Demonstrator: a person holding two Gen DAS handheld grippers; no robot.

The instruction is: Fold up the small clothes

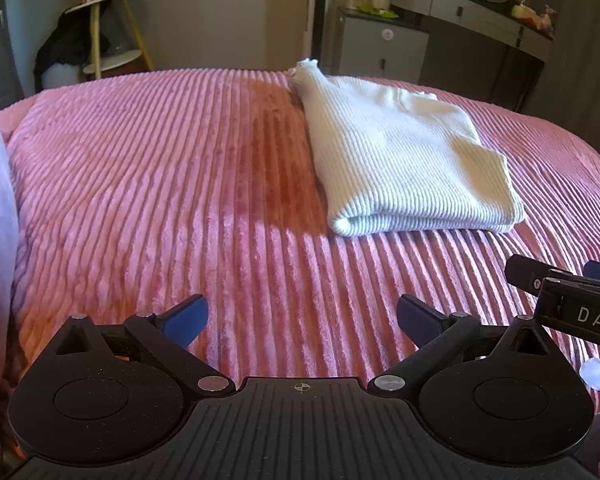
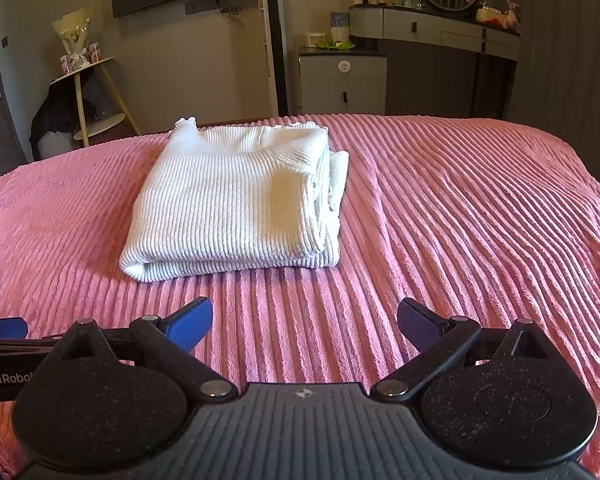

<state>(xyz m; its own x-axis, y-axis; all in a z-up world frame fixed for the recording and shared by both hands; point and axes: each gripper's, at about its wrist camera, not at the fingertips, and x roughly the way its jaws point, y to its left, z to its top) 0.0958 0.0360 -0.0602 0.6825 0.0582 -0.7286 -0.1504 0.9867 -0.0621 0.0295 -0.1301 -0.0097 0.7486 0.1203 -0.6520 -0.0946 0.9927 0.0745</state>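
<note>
Two grippers hang low over a pink ribbed bedspread, both with jaws spread wide and holding nothing. The left gripper sits at the bottom centre of its own view; the right gripper sits at the bottom centre of its view. The only garment in sight, a white ribbed sweater, lies folded into a thick rectangle on the bedspread. It shows upper right of centre in the left view and left of centre in the right view, well apart from both grippers. A small frilled bit sticks out at its far corner. The folding looks finished, or close to it. The next move likely calls for tidying the loose layered edge on the sweater's right side, or pulling back.
</note>
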